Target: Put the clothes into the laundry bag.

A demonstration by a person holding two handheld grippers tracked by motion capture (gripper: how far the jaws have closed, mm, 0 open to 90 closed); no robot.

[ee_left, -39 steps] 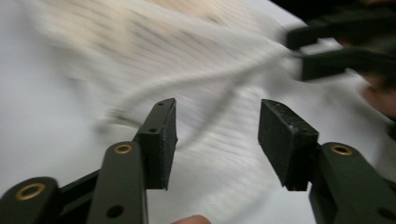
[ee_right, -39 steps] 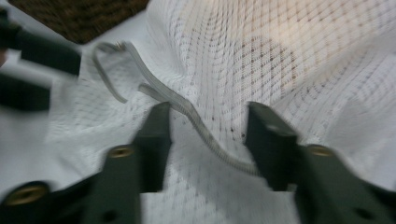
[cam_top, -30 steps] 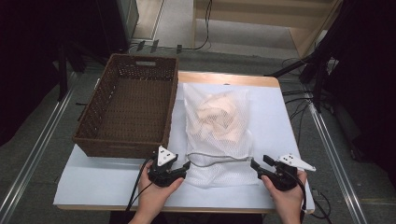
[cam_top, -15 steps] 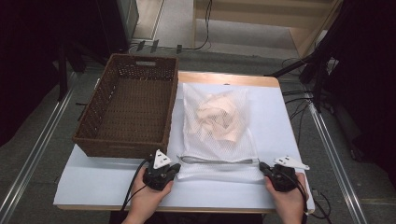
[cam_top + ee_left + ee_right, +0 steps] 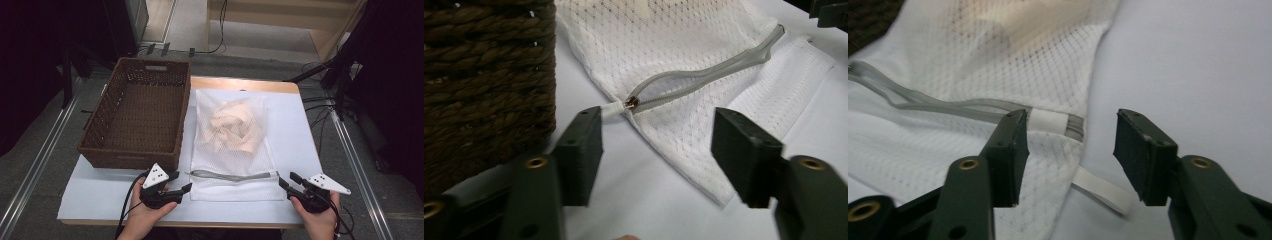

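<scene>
We hold both tools wide apart, left tool point(image 5: 186, 188) and right tool point(image 5: 284, 182), flanking the mesh bag point(image 5: 231, 150) near the table's front edge. Risk: clamping mesh, not the zipper pull point(image 5: 631, 103), jams it.

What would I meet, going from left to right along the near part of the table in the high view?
left hand-held gripper → zipper of the mesh bag → right hand-held gripper
</scene>
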